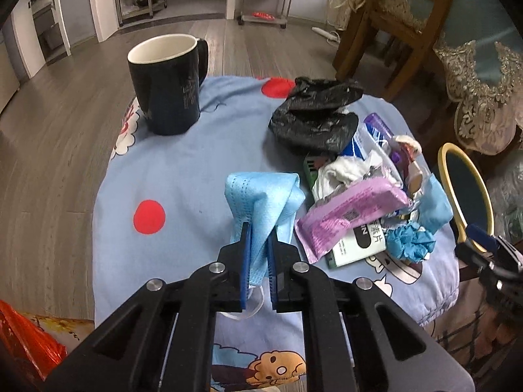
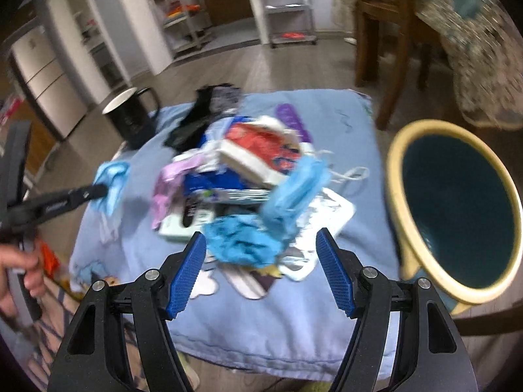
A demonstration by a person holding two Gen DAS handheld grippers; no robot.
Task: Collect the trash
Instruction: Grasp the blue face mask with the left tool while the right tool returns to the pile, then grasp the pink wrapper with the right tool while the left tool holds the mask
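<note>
My left gripper (image 1: 259, 232) is shut on a light blue face mask (image 1: 261, 196) and holds it above the blue cloth-covered table (image 1: 183, 170); the mask also shows in the right wrist view (image 2: 111, 186). A trash pile lies to its right: black plastic bag (image 1: 313, 114), purple wrapper (image 1: 349, 212), white tissue (image 1: 340, 170), crumpled blue glove (image 1: 408, 241). My right gripper (image 2: 261, 248) is open and empty, just in front of the blue glove (image 2: 242, 241) and a second blue mask (image 2: 297, 189). A round bin (image 2: 457, 209) with a cream rim stands at the table's right.
A dark mug (image 1: 166, 85) stands at the table's far left. A wooden chair (image 1: 392, 23) and a lace-covered table (image 1: 483, 75) are behind on the right. An orange bag (image 1: 26, 343) lies low left. Shelving carts stand at the far wall.
</note>
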